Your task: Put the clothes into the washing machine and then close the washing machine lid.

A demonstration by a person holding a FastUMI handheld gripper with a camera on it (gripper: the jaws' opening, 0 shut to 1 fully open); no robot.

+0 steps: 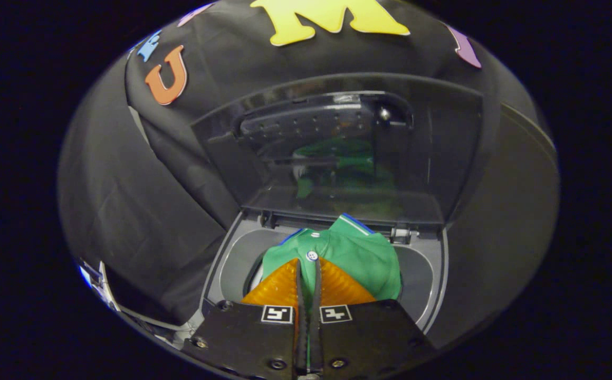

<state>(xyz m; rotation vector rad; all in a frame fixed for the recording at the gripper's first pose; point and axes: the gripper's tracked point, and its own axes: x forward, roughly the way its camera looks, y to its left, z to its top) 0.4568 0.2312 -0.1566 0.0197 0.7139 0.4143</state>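
A green garment (359, 258) with a white button and a blue-and-white collar edge hangs bunched over the round opening of the washing machine (235, 258). My gripper (308, 266) is shut on a fold of this green cloth, which is pinched between the two fingers close to the button. The garment covers most of the drum opening below. The dark see-through lid (337, 153) stands raised behind the opening, just beyond the garment, and mirrors the green cloth.
The grey top panel (422, 274) of the machine rings the opening on both sides. Black booth cloth (142, 200) hangs close behind and to the left of the machine. A bit of light-coloured edge (95, 279) shows low at the left.
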